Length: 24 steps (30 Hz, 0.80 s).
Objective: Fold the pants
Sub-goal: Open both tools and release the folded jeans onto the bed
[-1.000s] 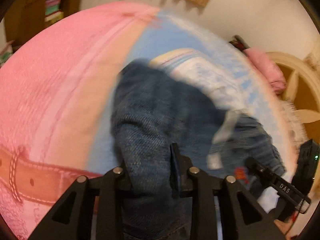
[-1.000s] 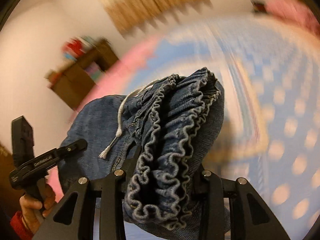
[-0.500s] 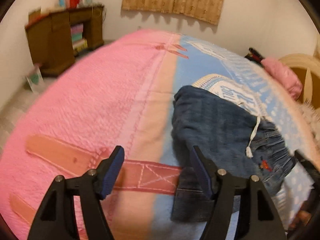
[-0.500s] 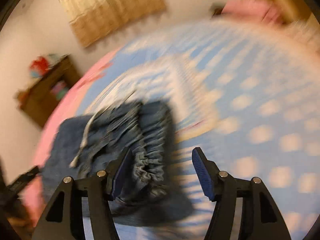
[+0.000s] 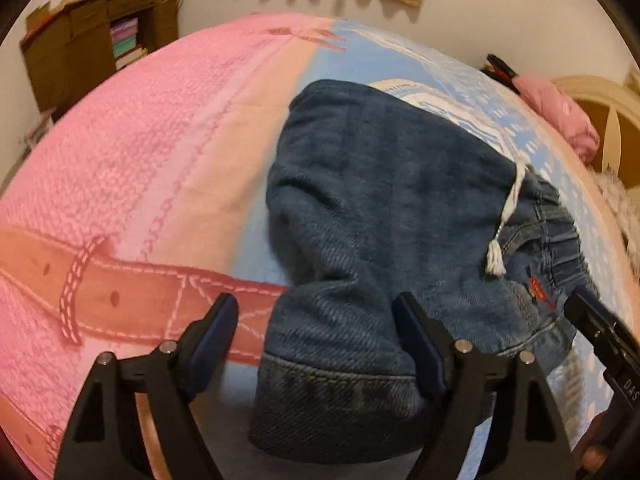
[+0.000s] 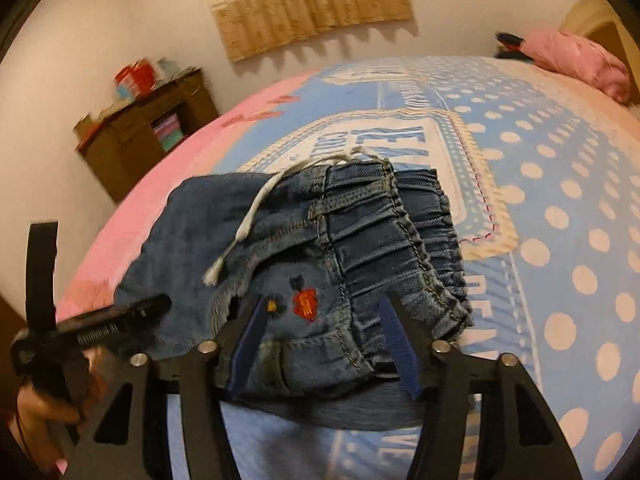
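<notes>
Both tools had just let go: the left tool [image 5: 316, 340] was opening, the right tool [image 6: 324, 340] closing emptily, leaving the folded pants [image 5: 392, 208] on the bed [image 5: 140, 152].

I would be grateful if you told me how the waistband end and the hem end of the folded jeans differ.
The waistband end is gathered into elastic ruffles, while the hem end is flat with one stitched seam. The waistband end carries a white drawstring nearby; the hem end has none. The waistband end lies by the right gripper, the hem end by the left gripper. Both are blue denim resting on the bedspread.
</notes>
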{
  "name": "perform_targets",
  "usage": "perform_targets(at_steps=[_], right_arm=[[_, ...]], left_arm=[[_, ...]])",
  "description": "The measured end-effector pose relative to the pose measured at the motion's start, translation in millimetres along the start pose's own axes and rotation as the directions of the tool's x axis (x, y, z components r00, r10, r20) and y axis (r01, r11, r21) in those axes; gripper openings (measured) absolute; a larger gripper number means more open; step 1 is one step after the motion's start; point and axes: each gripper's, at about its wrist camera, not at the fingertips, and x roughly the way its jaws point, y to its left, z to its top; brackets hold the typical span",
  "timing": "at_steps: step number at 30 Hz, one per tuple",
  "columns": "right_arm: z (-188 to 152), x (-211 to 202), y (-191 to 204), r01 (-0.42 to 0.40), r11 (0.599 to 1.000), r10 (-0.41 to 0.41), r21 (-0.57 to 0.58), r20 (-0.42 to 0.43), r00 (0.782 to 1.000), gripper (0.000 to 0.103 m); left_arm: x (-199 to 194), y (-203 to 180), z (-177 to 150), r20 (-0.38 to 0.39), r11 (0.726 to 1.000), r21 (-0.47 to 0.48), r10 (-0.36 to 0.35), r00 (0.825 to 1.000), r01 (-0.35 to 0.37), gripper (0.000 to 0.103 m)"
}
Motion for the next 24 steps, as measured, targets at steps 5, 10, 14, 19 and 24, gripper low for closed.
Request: perform_targets(at_steps=[5, 10, 14, 19, 24], right_arm=[[-9.3, -0.6, -4.5, -0.024, 1.000, 0.023, 0.010, 0.047, 0.999, 0.059], [-19.0, -6.5, 16.4, 0.048, 0.990, -0.043, -0.133, 0.045, 0.998, 0.061], [-27.8, -29.4, 13.8, 0.038, 0.998, -0.040, -0.057, -0.027, 0.999, 0.076], [-60.4, -82.2, 8.8, 0.032, 0.994, -0.033, 0.100, 0.006, 0.999, 0.076], [-81.0, -129.5, 29.6, 0.041, 0.994, -0.047, 0.104, 0.060, 0.997, 0.076]], left_arm=[[2.9, 1.6, 3.3, 0.001, 1.000, -0.018, -0.005, 1.000, 0.005, 0.088], [-15.0, 3.2, 7.7, -0.036, 0.999, -0.022, 0.046, 0.998, -0.047, 0.096], [-41.3, 10.1, 0.2, -0.030, 0.995, -0.029, 0.090, 0.995, -0.091, 0.096], [-97.6, -4.9, -15.0, 0.059, 0.977, 0.050, 0.203, 0.977, -0.206, 0.095], [-154.4, -20.6, -36.7, 0.136, 0.978, 0.060, 0.192, 0.972, -0.202, 0.095]])
